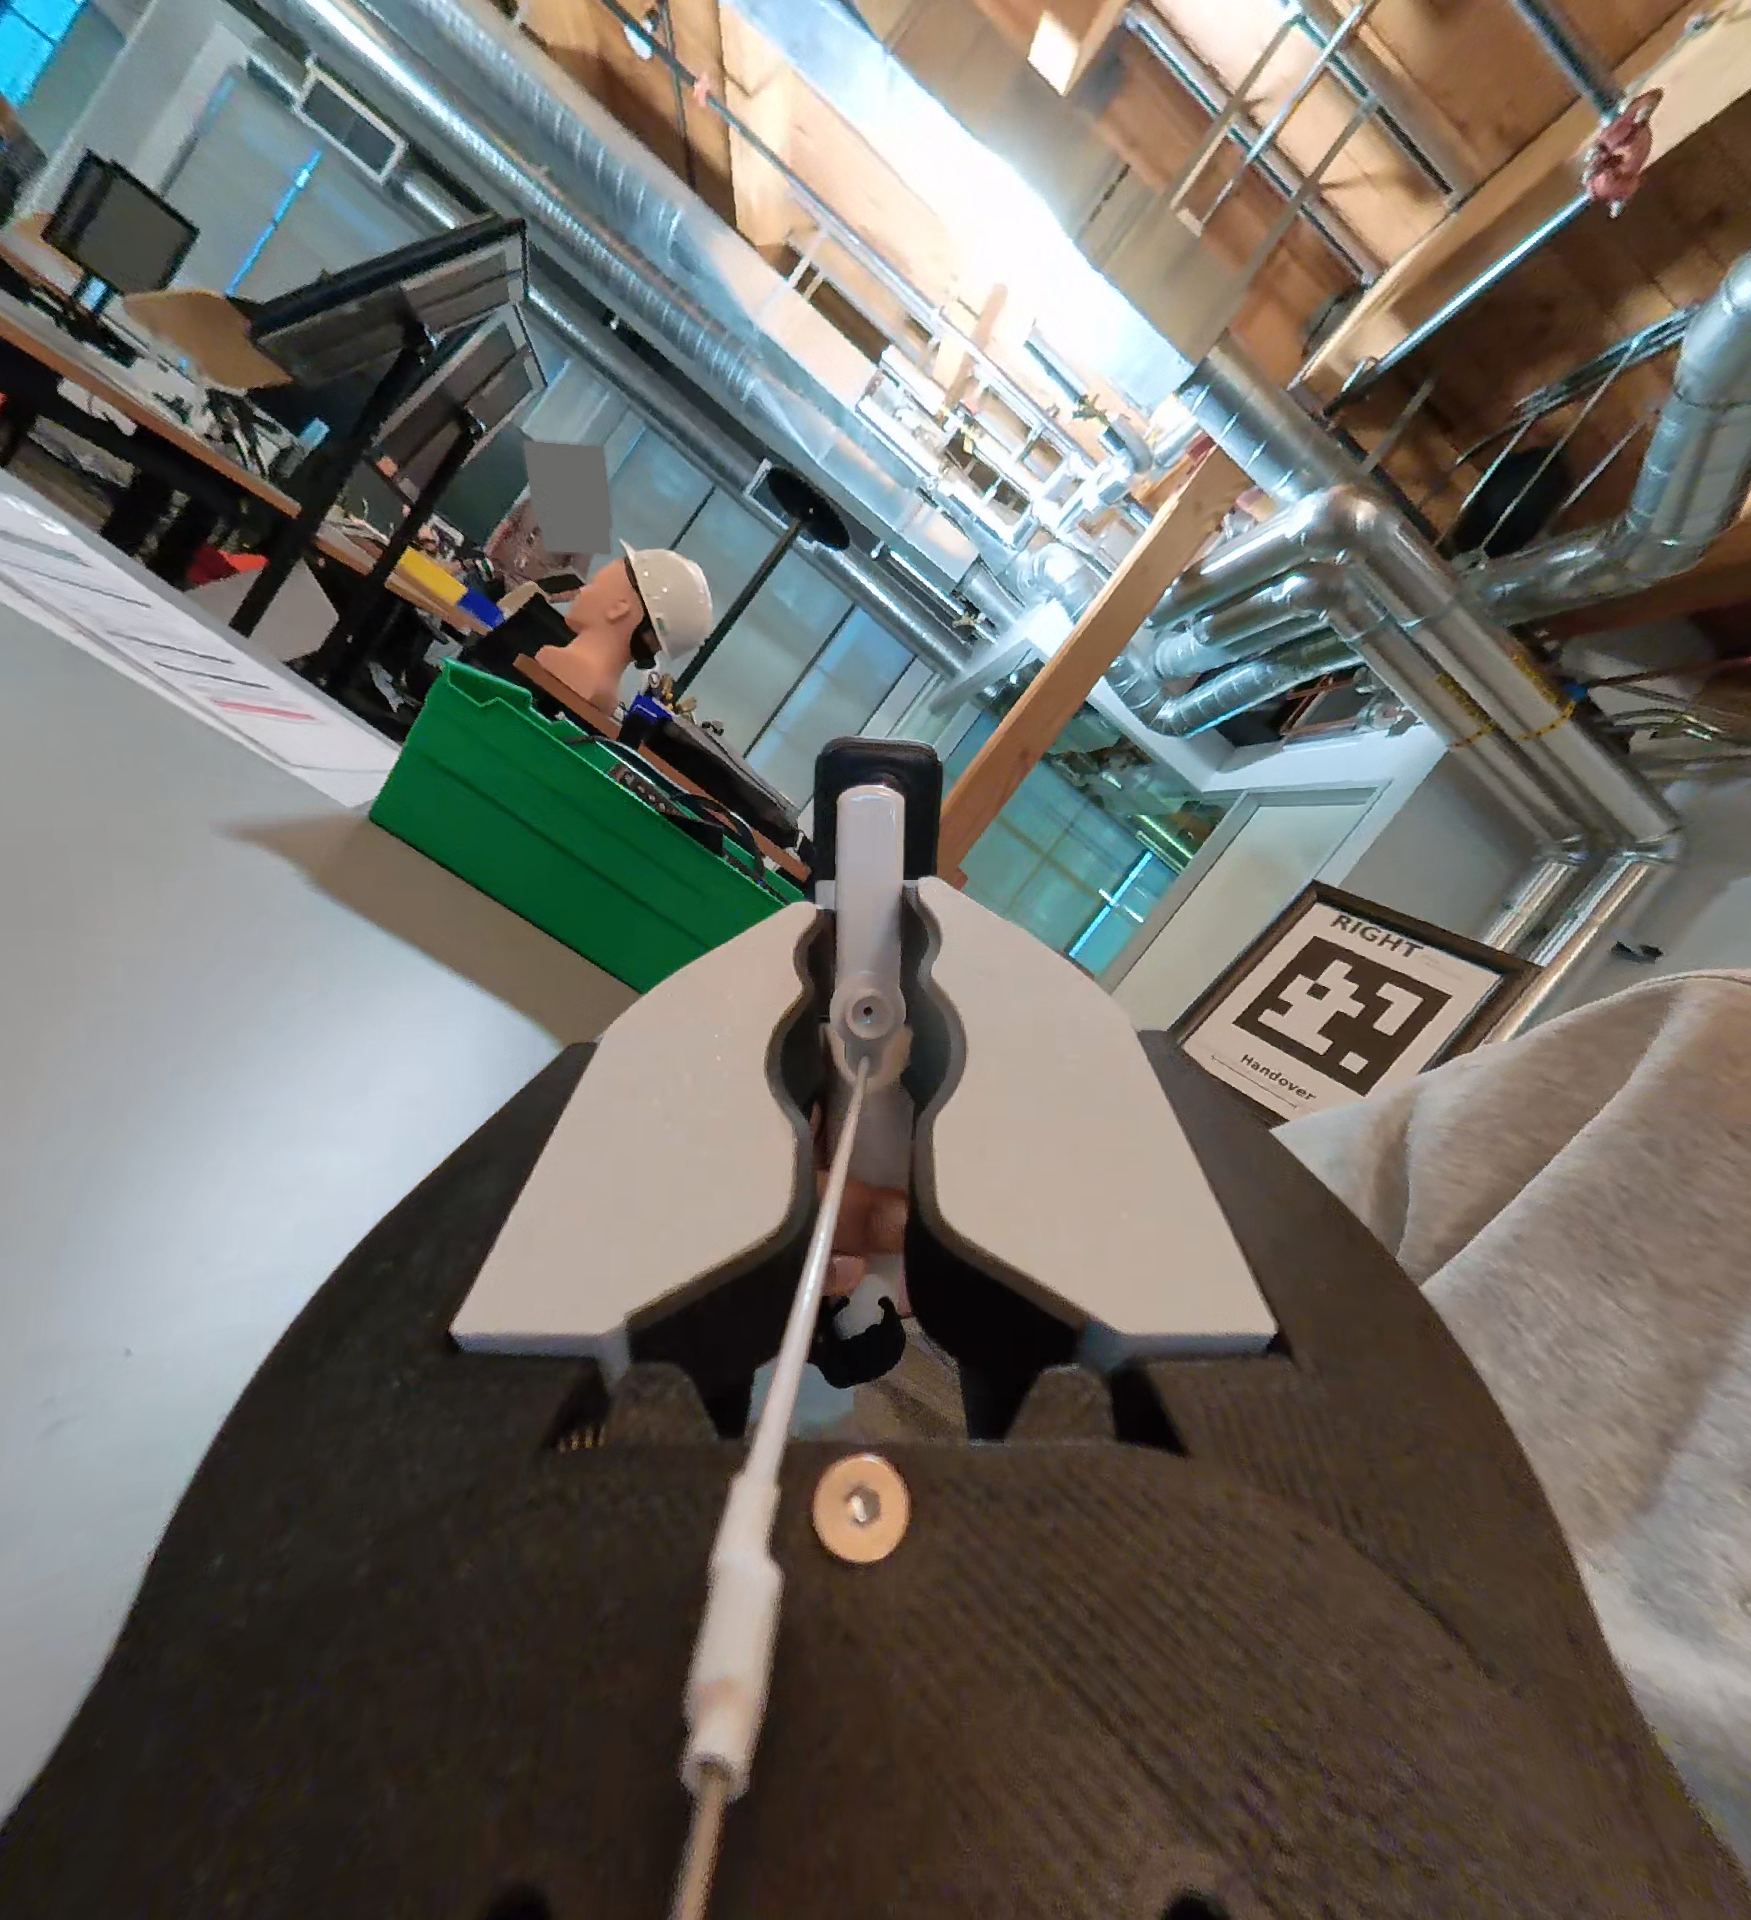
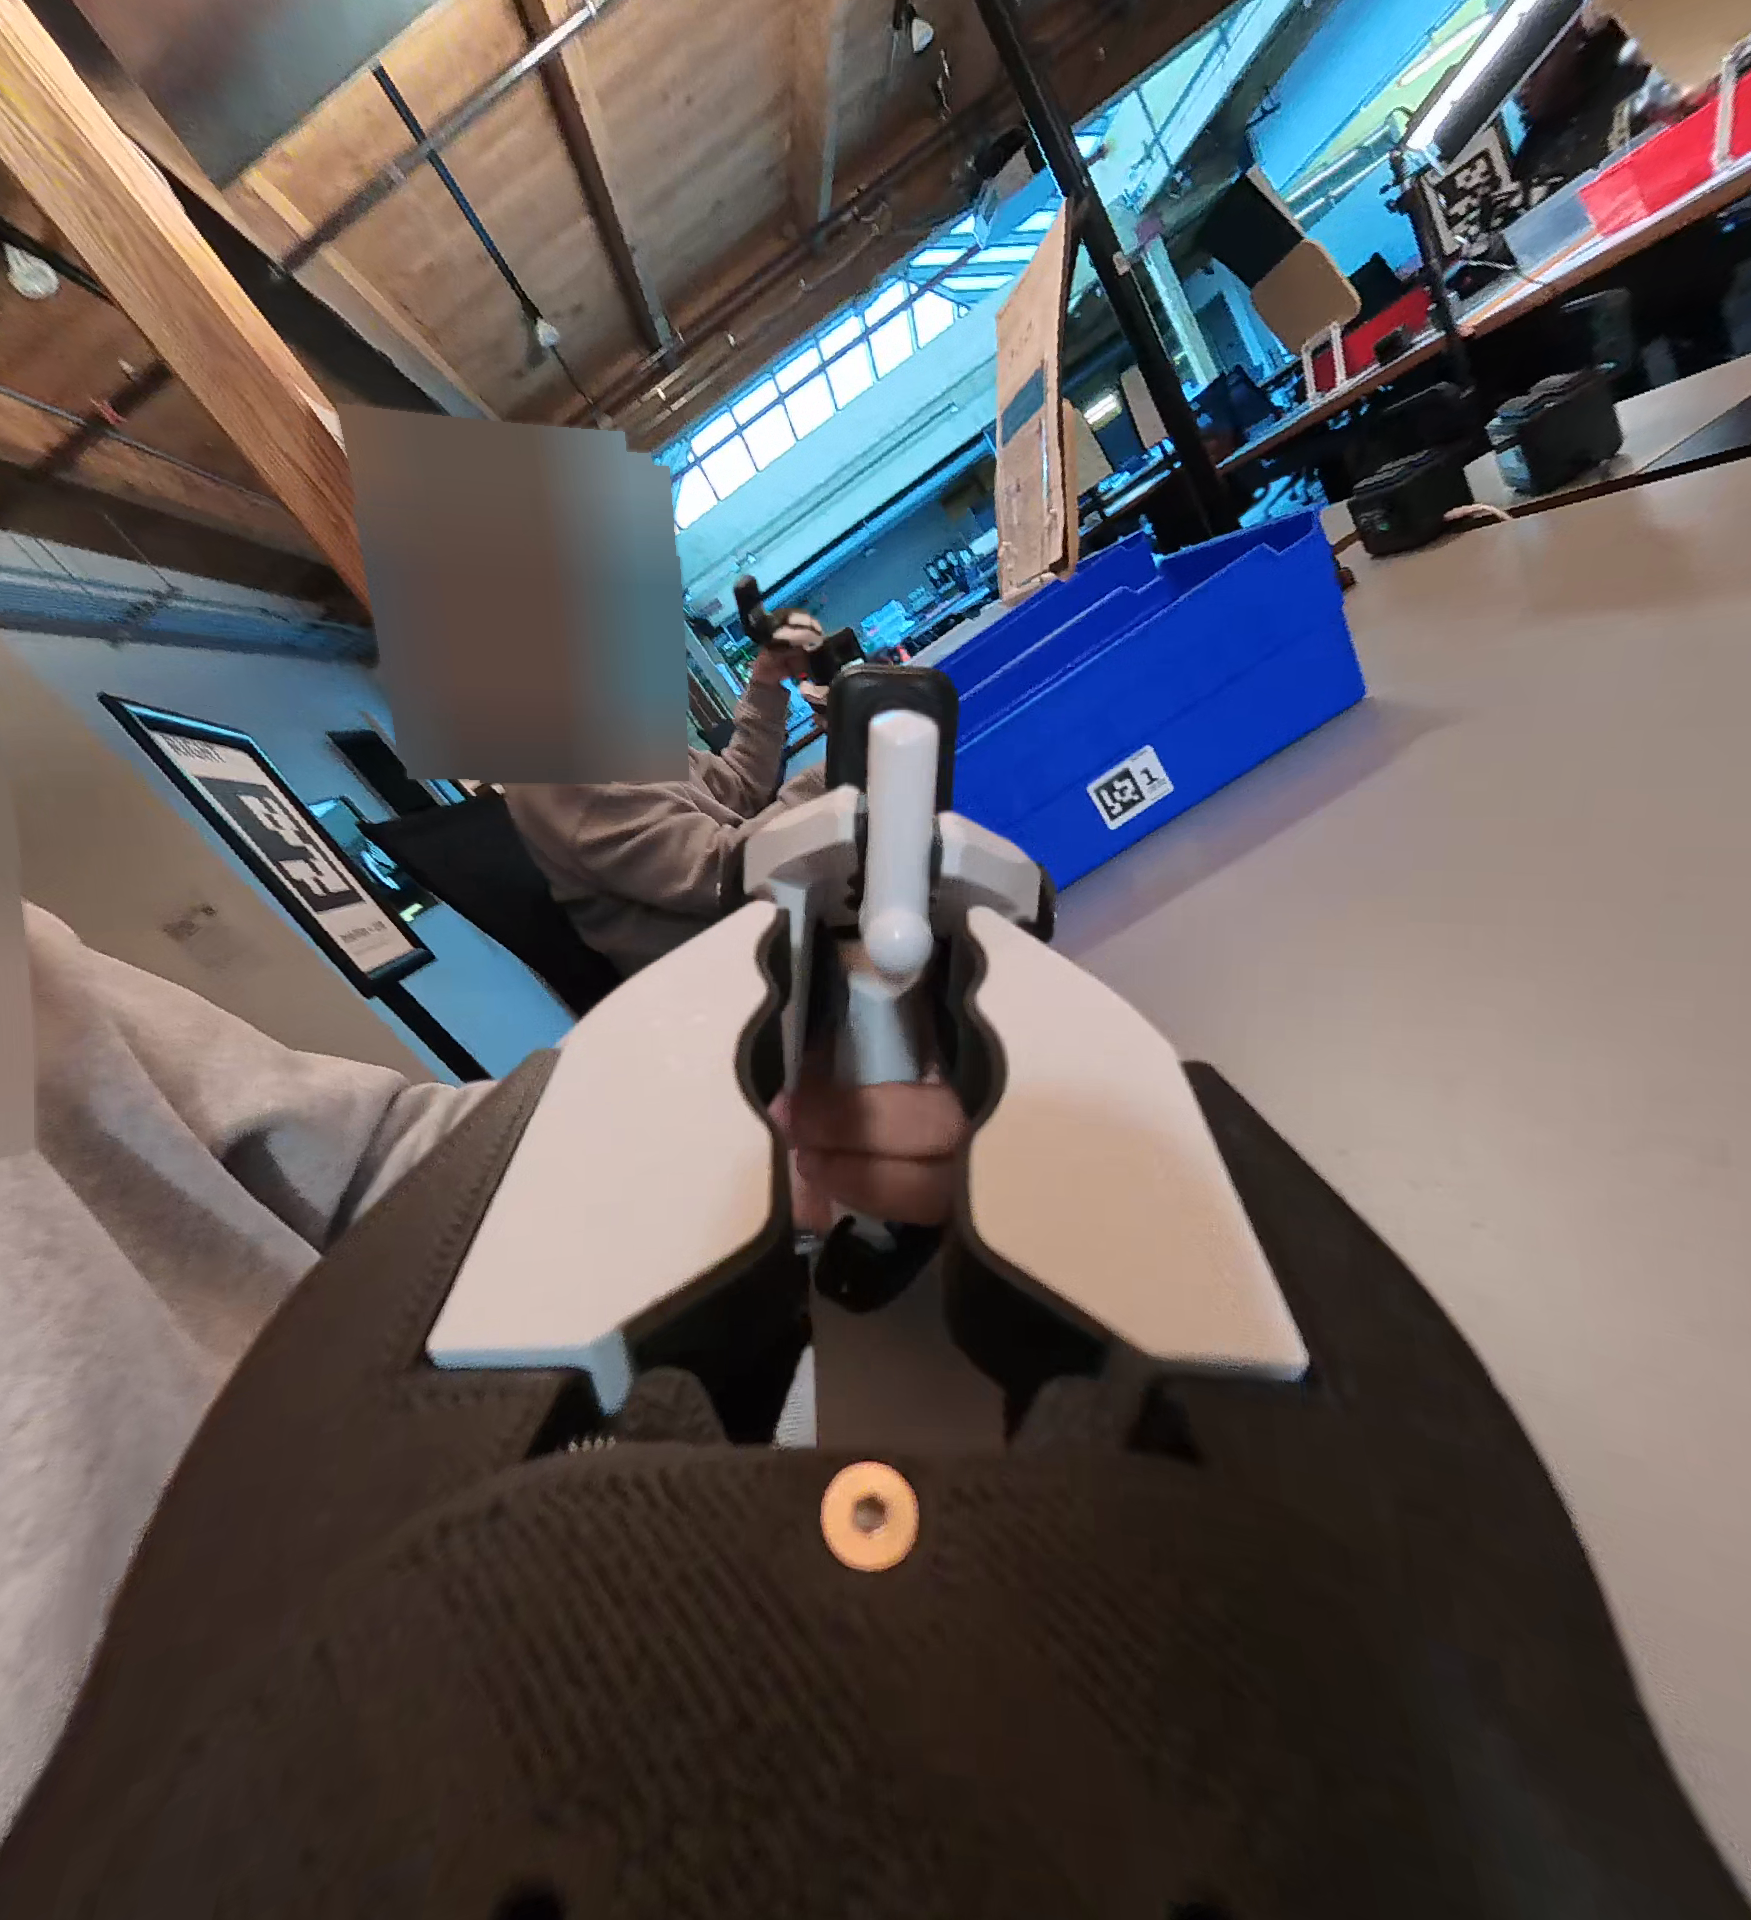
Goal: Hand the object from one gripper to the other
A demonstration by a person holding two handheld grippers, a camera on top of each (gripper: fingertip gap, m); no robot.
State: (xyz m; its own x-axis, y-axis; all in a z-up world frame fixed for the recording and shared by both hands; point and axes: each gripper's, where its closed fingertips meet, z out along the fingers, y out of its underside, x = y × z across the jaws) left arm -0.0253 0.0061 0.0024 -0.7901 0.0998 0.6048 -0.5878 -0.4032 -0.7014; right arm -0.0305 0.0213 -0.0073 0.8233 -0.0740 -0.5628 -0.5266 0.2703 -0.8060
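Note:
A white earphone [image 1: 866, 862] with a thin white cable [image 1: 798, 1330] stands upright between the tips of my left gripper [image 1: 866, 904], which is shut on its stem. The cable trails back over the left gripper's black body to a white plug [image 1: 736, 1662]. In the right wrist view the earphone [image 2: 897, 821] sits between the jaws of my right gripper [image 2: 876, 935], which stand apart around it with gaps on both sides. The left gripper [image 2: 897, 862] faces me just beyond, pinching the stem. A hand [image 2: 871, 1143] shows below it.
A white table [image 1: 123, 1091] lies under both grippers and also shows in the right wrist view [image 2: 1473, 935]. A green bin [image 1: 559, 831] and a blue bin [image 2: 1162, 707] stand on it. A framed marker sign [image 1: 1349, 997] and a grey sleeve [image 1: 1577, 1299] are close by. Left and right tips are no more than a few centimetres apart.

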